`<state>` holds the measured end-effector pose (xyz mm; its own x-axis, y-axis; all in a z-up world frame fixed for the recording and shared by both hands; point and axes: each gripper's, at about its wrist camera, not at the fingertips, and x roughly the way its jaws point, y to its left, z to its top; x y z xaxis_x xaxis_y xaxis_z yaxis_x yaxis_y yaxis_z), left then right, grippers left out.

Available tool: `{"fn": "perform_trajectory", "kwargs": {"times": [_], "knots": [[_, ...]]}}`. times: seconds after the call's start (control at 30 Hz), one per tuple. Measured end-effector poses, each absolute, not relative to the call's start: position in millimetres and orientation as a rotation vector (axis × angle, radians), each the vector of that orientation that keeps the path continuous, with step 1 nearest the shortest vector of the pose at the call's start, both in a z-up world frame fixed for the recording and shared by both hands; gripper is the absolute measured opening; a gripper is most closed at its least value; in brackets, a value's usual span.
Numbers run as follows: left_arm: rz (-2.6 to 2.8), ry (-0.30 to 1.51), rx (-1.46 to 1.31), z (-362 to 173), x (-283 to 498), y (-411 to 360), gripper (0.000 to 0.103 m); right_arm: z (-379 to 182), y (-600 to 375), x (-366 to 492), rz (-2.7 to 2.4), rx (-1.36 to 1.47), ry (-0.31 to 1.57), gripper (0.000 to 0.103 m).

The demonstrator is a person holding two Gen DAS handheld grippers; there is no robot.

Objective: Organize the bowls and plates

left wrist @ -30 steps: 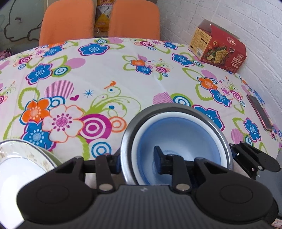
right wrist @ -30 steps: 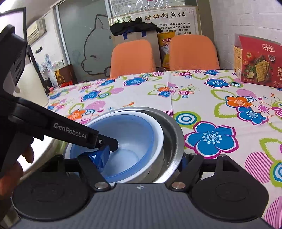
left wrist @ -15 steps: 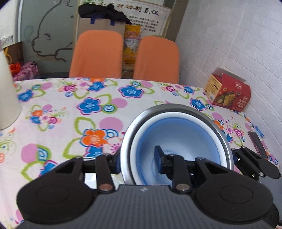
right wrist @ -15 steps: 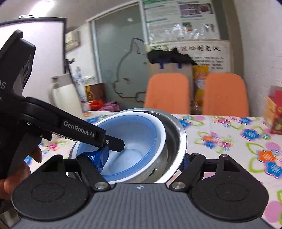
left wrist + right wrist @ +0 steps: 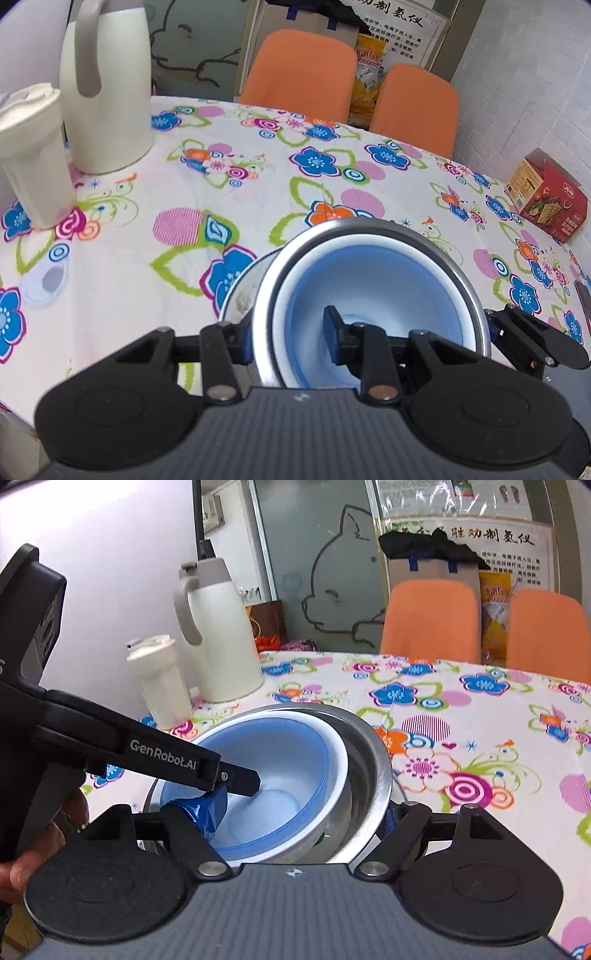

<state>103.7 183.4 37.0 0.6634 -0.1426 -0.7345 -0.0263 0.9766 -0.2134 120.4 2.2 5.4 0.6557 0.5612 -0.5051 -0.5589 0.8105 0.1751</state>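
Observation:
A steel bowl [image 5: 424, 236] with a white bowl and a blue bowl [image 5: 388, 288] nested inside is held above the flowered tablecloth. My left gripper [image 5: 286, 332] is shut on the stack's left rim, one finger outside and one inside. My right gripper [image 5: 295, 816] is shut on the stack [image 5: 369, 760] too, its blue-taped finger inside and the other outside the steel wall. The right gripper's finger [image 5: 535, 339] shows at the stack's right side. A white plate [image 5: 240, 291] peeks out under the stack's left edge.
A white jug [image 5: 107, 92] and a white lidded cup [image 5: 33, 155] stand at the table's far left. A red cracker box [image 5: 543, 199] and a phone [image 5: 583, 295] lie at the right. Two orange chairs [image 5: 303, 70] stand behind the table. A hand [image 5: 37, 842] holds the left gripper.
Both grippers carried the bowl stack up and to the left. The jug and cup came into view, and the plate now lies partly under the stack.

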Motion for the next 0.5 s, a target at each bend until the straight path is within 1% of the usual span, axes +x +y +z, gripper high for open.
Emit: {"fn": "perform_trajectory", "kwargs": {"times": [0.2, 0.5], "knots": [[-0.061, 0.865, -0.208, 22, 110, 185, 0.028, -9, 7, 128, 0.625, 0.018, 0.619, 0.066], [-0.049, 0.850, -0.183, 15, 114, 181, 0.028, -18, 9, 131, 0.630, 0.022, 0.646, 0.067]]}}
